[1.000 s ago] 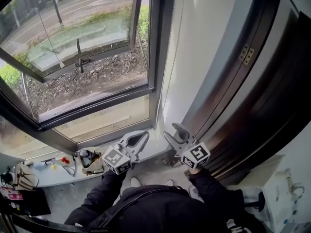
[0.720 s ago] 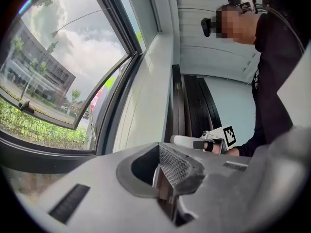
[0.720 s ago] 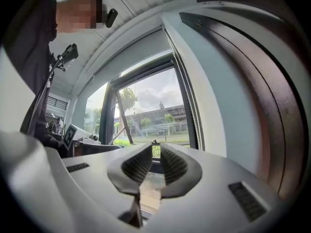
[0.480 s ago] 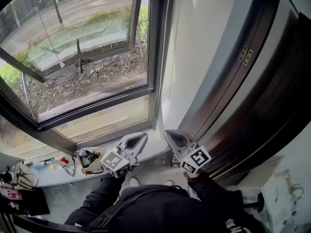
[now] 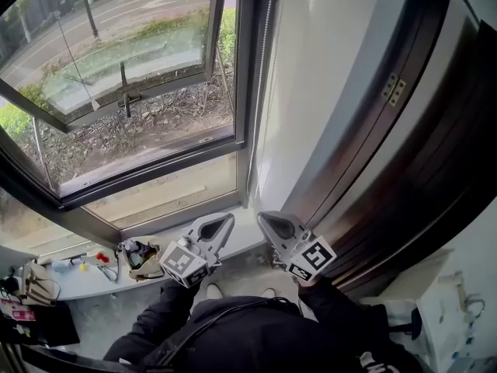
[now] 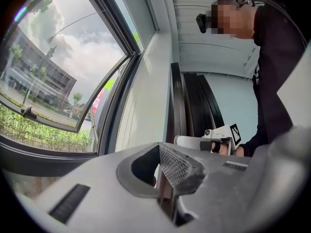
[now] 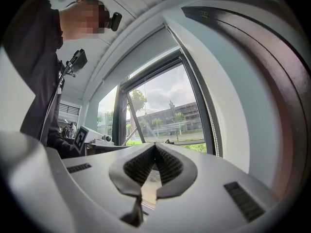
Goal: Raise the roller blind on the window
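A thin bead chain (image 5: pixel 262 84) hangs down the right side of the window frame (image 5: pixel 247 92); it shows again as a beaded line (image 7: pixel 210 125) in the right gripper view, right of the jaws. A pale band (image 7: pixel 141 57) crosses the window's top. My left gripper (image 5: pixel 227 218) (image 6: pixel 163 150) points level at the window's lower right corner, shut, nothing seen between its pads. Beside it on the right, my right gripper (image 5: pixel 262 217) (image 7: pixel 155 147) is shut too, with no chain visible in the jaws. Each gripper shows in the other's view: the right (image 6: pixel 216 139), the left (image 7: pixel 90 137).
An open window pane (image 5: pixel 116 61) tilts outward over a garden and road. The sill (image 5: pixel 233 243) carries small items (image 5: pixel 140 256) at the left. A white wall (image 5: pixel 326 68) and a dark wood door frame (image 5: pixel 404 177) stand to the right.
The right gripper's jaws stood open a second ago and are now closed; it has shifted slightly left and up toward the window frame. The left gripper has hardly moved.
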Demonstrator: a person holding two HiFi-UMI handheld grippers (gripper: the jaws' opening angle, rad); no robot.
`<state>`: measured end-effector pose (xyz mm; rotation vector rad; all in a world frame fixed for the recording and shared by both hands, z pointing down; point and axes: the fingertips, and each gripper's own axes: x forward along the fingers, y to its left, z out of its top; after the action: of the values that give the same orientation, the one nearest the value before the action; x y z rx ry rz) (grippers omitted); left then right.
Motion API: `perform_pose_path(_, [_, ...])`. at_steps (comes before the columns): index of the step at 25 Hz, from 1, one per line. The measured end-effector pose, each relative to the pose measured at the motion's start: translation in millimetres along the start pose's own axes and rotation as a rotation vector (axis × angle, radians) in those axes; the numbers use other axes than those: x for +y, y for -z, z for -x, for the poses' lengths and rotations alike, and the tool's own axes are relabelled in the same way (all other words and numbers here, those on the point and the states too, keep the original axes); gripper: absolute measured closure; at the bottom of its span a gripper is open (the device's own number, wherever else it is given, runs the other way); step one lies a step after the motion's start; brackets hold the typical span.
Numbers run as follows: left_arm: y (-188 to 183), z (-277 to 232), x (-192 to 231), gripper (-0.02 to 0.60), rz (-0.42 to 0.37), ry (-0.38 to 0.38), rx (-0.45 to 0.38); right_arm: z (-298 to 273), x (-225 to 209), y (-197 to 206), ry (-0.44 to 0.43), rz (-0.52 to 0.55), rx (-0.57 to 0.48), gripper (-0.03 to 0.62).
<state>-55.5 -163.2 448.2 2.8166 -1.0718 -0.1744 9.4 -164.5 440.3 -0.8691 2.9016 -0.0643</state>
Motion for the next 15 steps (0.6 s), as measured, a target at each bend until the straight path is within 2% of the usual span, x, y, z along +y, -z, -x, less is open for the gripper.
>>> perform_pose_path(7, [-2.7,-2.2,-6.9,0.575,0.021,0.047,-0.016,-3.6,3.4,-0.2,-0.013,0.008,0.006,0.588])
perform_pose_path(15, [-3.4,-5.0,-6.7,0.575,0.021,0.054,-0.018,-6.0,3.2,0.0,-0.023,0.011,0.016,0.588])
